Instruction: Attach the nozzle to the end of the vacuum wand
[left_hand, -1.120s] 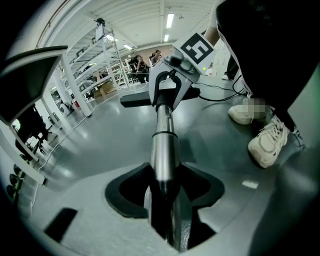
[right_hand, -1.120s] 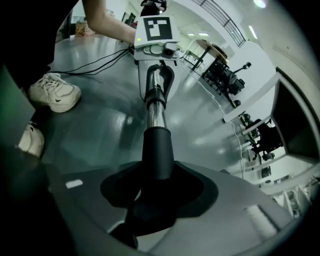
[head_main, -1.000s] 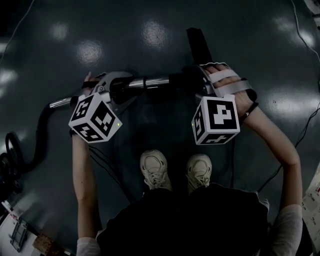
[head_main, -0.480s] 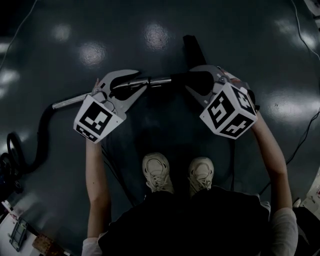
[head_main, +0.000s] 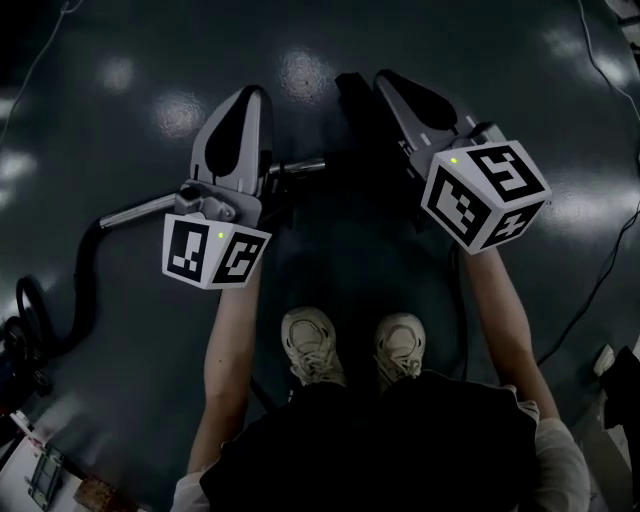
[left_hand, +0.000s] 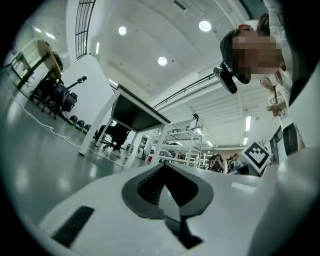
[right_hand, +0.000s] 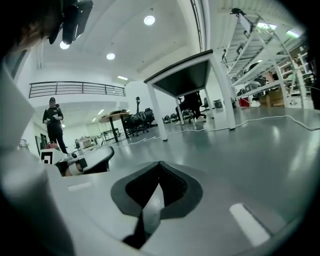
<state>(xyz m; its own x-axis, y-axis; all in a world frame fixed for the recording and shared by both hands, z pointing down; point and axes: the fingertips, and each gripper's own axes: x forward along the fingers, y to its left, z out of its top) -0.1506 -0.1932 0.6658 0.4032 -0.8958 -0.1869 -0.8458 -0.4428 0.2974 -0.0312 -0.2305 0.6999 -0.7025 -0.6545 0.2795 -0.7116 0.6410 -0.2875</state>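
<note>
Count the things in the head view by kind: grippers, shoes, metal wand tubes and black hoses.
Grippers: 2, the left gripper and the right gripper, both with jaws together on nothing
Shoes: 2, the left shoe and the right shoe
Metal wand: 1
Black hose: 1
Total: 6

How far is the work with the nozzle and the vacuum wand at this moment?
Done, it seems: the dark nozzle lies at the end of the wand, though the dim joint cannot be confirmed. In hand: nothing; the left gripper and right gripper are shut and empty above it. Left: perhaps only checking the joint.
</note>
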